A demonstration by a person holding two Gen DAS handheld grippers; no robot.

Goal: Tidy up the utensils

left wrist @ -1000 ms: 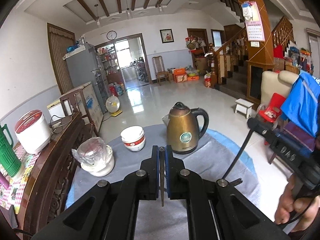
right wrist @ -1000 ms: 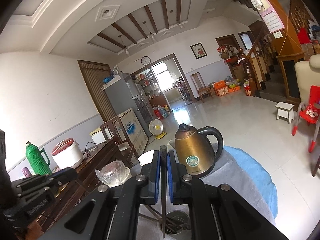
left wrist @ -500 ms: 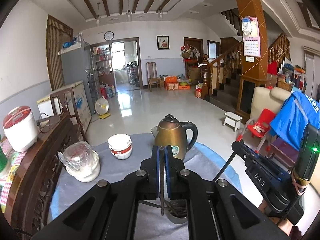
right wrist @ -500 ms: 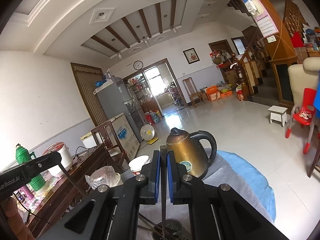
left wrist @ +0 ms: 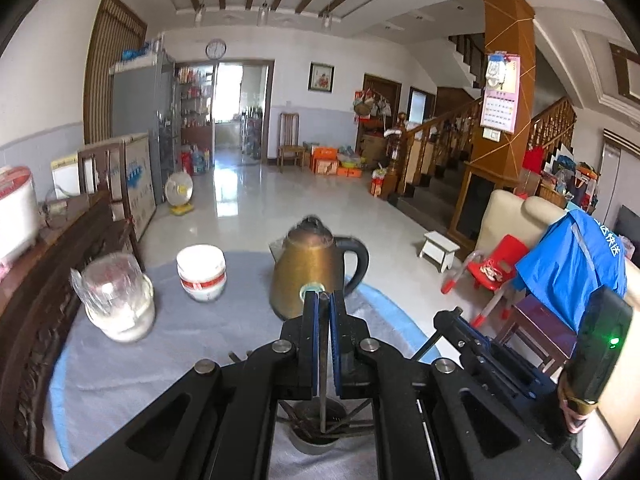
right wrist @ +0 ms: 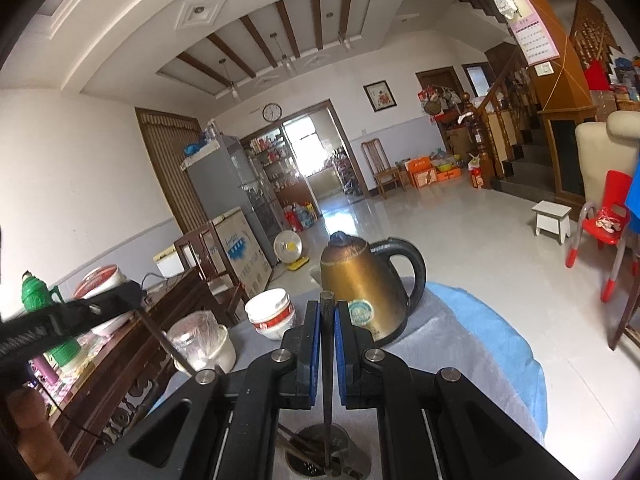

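My left gripper is shut on a thin dark chopstick that hangs straight down, its lower end inside a round metal utensil holder with several other chopsticks leaning in it. My right gripper is shut on another dark chopstick, whose tip reaches into the same holder. In the left wrist view the right gripper shows at the right with its chopstick angled down. In the right wrist view the left gripper shows at the left.
On the grey cloth over the round table stand a brass kettle, stacked white bowls and a plastic-wrapped glass jar. A dark wooden sideboard borders the table's left. A hand shows at lower left.
Both grippers have sunk toward the table with their chopsticks. The left one rolled and shifted, and the metal holder has come into view right under it.
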